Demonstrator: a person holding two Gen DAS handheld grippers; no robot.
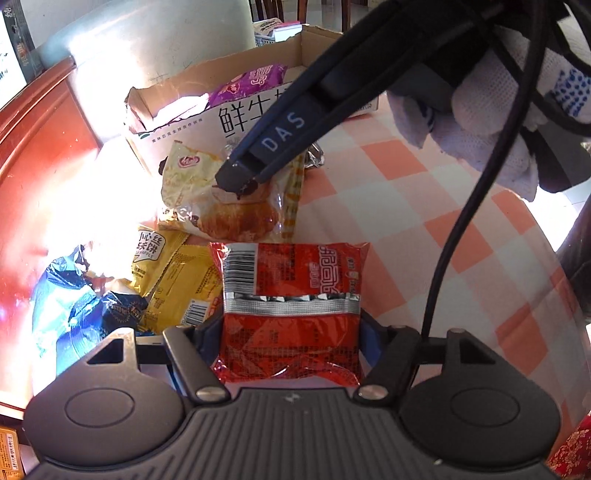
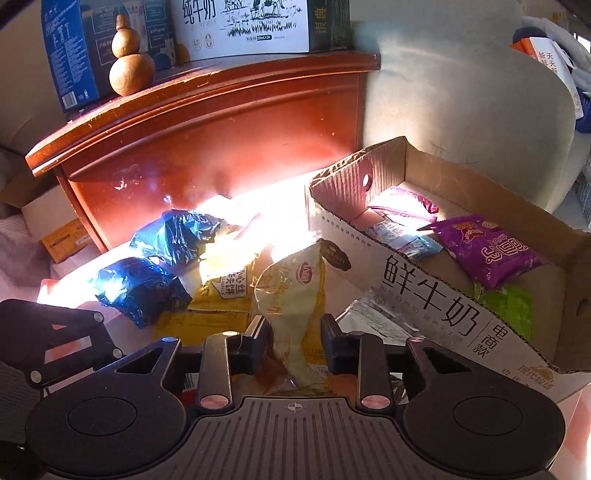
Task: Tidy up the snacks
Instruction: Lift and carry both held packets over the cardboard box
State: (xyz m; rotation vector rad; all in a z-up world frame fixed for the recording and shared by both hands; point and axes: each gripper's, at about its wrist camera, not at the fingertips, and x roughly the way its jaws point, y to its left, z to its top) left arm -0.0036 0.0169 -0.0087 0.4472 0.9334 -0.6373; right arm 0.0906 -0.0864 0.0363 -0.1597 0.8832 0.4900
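Left hand-held gripper (image 1: 291,332): sitting nearest the lens, its jaws closing against the two side edges of a red snack packet (image 1: 291,295), which is standing between them with its barcode end pointing away.
Right hand-held gripper (image 2: 293,341): pinching a pale yellow bread packet (image 2: 286,295) near its lower end; in the left wrist view its dark fingers (image 1: 240,177) are pressing together on the wrapper over the pastry.
Bread packet: hanging from that grip just in front of the box, though whether its far end is still resting on the pile is hard to tell in the glare.
Cardboard box (image 2: 436,295): sitting open on the checked counter (image 1: 443,206), holding a purple snack packet (image 2: 487,251), a light blue packet (image 2: 402,236) and a green packet (image 2: 509,306).
Loose pile: a yellow waffle packet (image 1: 173,280) and two shiny blue packets (image 2: 140,291) are lying beside the box, partly washed out by sunlight.
Person: a white knitted glove (image 1: 491,110) is holding the right tool.
Behind: a red wooden headboard (image 2: 207,147) is carrying a wooden gourd (image 2: 129,62) and milk cartons (image 2: 240,26).
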